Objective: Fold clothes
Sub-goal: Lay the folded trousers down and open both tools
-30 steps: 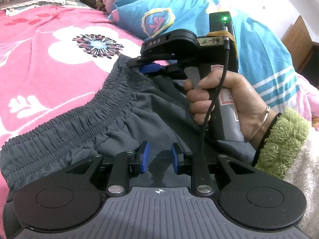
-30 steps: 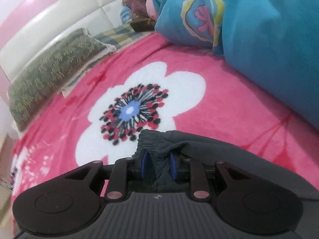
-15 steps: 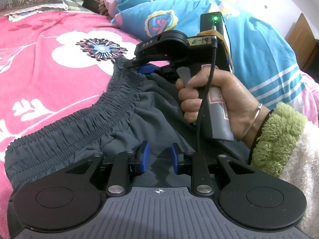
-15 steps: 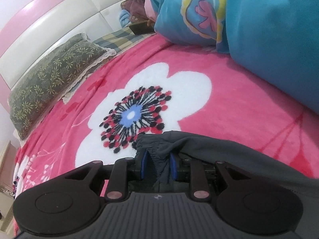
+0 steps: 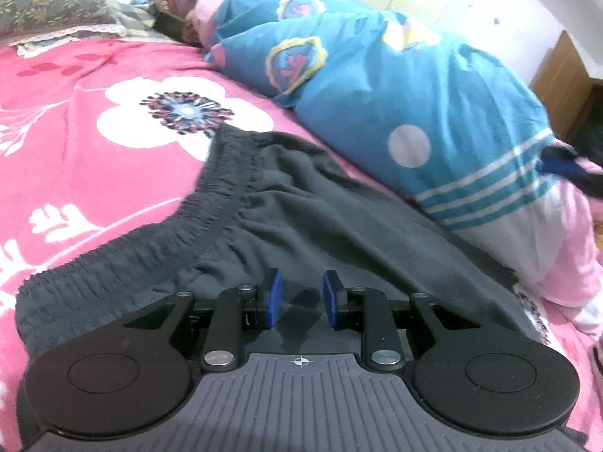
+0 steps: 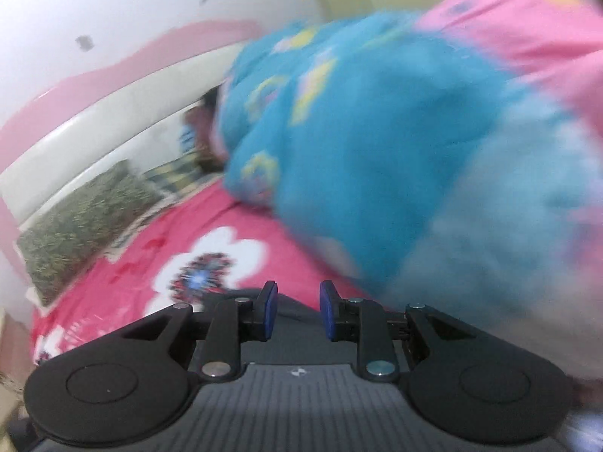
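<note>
Dark grey shorts (image 5: 301, 207) with a gathered elastic waistband lie spread on the pink blanket. In the left wrist view my left gripper (image 5: 299, 299) sits low over their near part. Its blue pads stand a narrow gap apart, and only flat fabric shows in the gap. The right wrist view is blurred. There my right gripper (image 6: 297, 310) is lifted above the shorts (image 6: 296, 324), pads apart with nothing between them. At the far right of the left wrist view the right gripper (image 5: 561, 167) is a dark and blue smear.
A big blue quilt (image 5: 377, 94) bulges along the right of the shorts, with a person's head (image 5: 177, 3) at its far end. The pink floral blanket (image 5: 94, 150) stretches left. A green patterned pillow (image 5: 45, 3) and a white headboard (image 6: 113, 128) lie beyond, a wooden cabinet (image 5: 561, 79) far right.
My right gripper let go of the waistband corner and swung up and off to the right, leaving the middle of the left wrist view. The left gripper stayed put.
</note>
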Motion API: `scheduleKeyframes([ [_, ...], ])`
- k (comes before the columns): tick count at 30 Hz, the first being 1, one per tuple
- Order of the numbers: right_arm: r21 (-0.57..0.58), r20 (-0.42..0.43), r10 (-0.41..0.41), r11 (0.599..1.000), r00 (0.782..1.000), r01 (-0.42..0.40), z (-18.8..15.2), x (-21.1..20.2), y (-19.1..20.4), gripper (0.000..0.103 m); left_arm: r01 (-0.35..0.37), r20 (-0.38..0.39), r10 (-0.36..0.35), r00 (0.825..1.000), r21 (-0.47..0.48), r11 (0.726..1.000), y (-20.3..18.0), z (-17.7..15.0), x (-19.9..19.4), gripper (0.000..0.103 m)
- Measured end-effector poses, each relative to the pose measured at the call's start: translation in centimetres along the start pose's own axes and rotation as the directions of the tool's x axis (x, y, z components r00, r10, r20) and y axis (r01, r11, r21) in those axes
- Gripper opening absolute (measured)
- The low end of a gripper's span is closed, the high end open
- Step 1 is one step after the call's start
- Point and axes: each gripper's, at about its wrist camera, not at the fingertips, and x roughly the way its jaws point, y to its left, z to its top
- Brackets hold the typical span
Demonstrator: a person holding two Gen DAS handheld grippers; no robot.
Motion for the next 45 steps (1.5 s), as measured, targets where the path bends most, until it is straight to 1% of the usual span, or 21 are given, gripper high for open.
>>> scheduleKeyframes([
  [3, 0.019, -0.004, -0.143, 0.99, 0.99, 0.143, -1.7, -5.6, -2.7, 0.027, 0.041, -0.016, -0.04, 0.999, 0.034, 0.999, -0.9, -0.3, 0.1, 0.023],
  [4, 0.024, -0.018, -0.18, 0.983, 0.984, 0.18, -2.6, -6.5, -3.6, 0.026, 0.052, -0.025, -0.051, 0.998, 0.05, 0.997, -1.2, -0.5, 0.3, 0.024],
  [6, 0.047, -0.086, -0.229, 0.971, 0.97, 0.233, -4.8, -6.5, -5.5, 0.027, 0.062, -0.054, -0.058, 0.997, 0.075, 0.995, -1.8, -0.9, 0.8, 0.024],
  [8, 0.027, -0.145, -0.265, 0.962, 0.953, 0.272, -7.1, -4.8, -6.5, 0.027, 0.061, -0.073, -0.054, 0.996, 0.096, 0.994, -2.1, -1.3, 1.2, 0.024],
  [10, 0.001, -0.195, -0.283, 0.958, 0.939, 0.288, -9.2, -2.5, -7.4, 0.026, 0.05, -0.075, -0.041, 0.996, 0.117, 0.992, -2.2, -1.7, 1.5, 0.024],
  [13, 0.002, -0.245, -0.302, 0.95, 0.921, 0.312, -11.2, 1.2, -9.5, 0.026, 0.045, -0.075, -0.036, 0.997, 0.13, 0.99, -2.2, -2.0, 1.6, 0.024],
  [18, 0.088, -0.204, -0.366, 0.917, 0.908, 0.39, -11.6, 4.6, -13.4, 0.022, 0.051, -0.088, -0.041, 0.995, 0.111, 0.993, -2.0, -1.7, 1.7, 0.024],
  [21, 0.133, -0.171, -0.449, 0.872, 0.877, 0.472, -11.0, 4.0, -14.2, 0.021, 0.057, -0.099, -0.047, 0.994, 0.1, 0.993, -1.9, -1.4, 1.8, 0.024],
  [24, 0.168, -0.14, -0.537, 0.815, 0.832, 0.554, -10.7, 2.2, -14.7, 0.023, 0.062, -0.105, -0.053, 0.993, 0.083, 0.995, -1.7, -1.2, 1.7, 0.025],
  [25, 0.188, -0.121, -0.543, 0.809, 0.831, 0.557, -10.9, 0.6, -14.7, 0.023, 0.063, -0.105, -0.055, 0.993, 0.079, 0.995, -1.7, -1.2, 1.6, 0.025],
  [29, 0.268, -0.046, -0.548, 0.799, 0.835, 0.538, -11.9, -6.6, -14.1, 0.024, 0.053, -0.091, -0.045, 0.995, 0.093, 0.994, -1.9, -1.1, 1.2, 0.029],
  [32, 0.297, 0.007, -0.531, 0.81, 0.848, 0.505, -13.0, -12.9, -12.4, 0.024, 0.063, -0.082, -0.055, 0.995, 0.103, 0.993, -2.2, -0.9, 0.4, 0.032],
  [35, 0.309, 0.073, -0.502, 0.833, 0.862, 0.459, -14.2, -19.0, -9.5, 0.025, 0.088, -0.068, -0.08, 0.994, 0.117, 0.989, -2.6, -0.8, -0.8, 0.034],
  [36, 0.303, 0.099, -0.481, 0.848, 0.871, 0.434, -15.0, -21.3, -8.1, 0.025, 0.106, -0.068, -0.098, 0.993, 0.121, 0.987, -2.7, -0.7, -1.3, 0.036],
  [38, 0.299, 0.126, -0.405, 0.886, 0.906, 0.355, -15.8, -24.8, -5.5, 0.025, 0.151, -0.074, -0.142, 0.987, 0.138, 0.979, -3.2, -0.7, -2.5, 0.045],
  [39, 0.3, 0.132, -0.358, 0.903, 0.924, 0.306, -16.0, -25.8, -4.2, 0.025, 0.175, -0.081, -0.164, 0.983, 0.158, 0.972, -3.5, -0.8, -3.1, 0.047],
  [41, 0.291, 0.138, -0.267, 0.932, 0.954, 0.219, -16.9, -27.6, -1.2, 0.025, 0.223, -0.097, -0.207, 0.974, 0.197, 0.955, -4.1, -1.1, -4.3, 0.059],
  [42, 0.267, 0.13, -0.24, 0.943, 0.962, 0.199, -17.6, -28.1, 0.6, 0.025, 0.242, -0.106, -0.223, 0.969, 0.218, 0.946, -4.3, -1.5, -5.0, 0.062],
  [43, 0.248, 0.115, -0.222, 0.95, 0.968, 0.189, -18.3, -28.0, 2.1, 0.026, 0.261, -0.116, -0.239, 0.964, 0.239, 0.936, -4.6, -1.9, -5.7, 0.069],
  [44, 0.23, 0.099, -0.207, 0.956, 0.973, 0.18, -19.0, -27.8, 3.5, 0.026, 0.273, -0.134, -0.246, 0.96, 0.252, 0.929, -4.7, -2.4, -6.2, 0.074],
  [45, 0.224, 0.082, -0.193, 0.96, 0.978, 0.171, -19.7, -27.3, 4.6, 0.026, 0.285, -0.154, -0.251, 0.956, 0.264, 0.922, -4.8, -2.9, -6.7, 0.075],
])
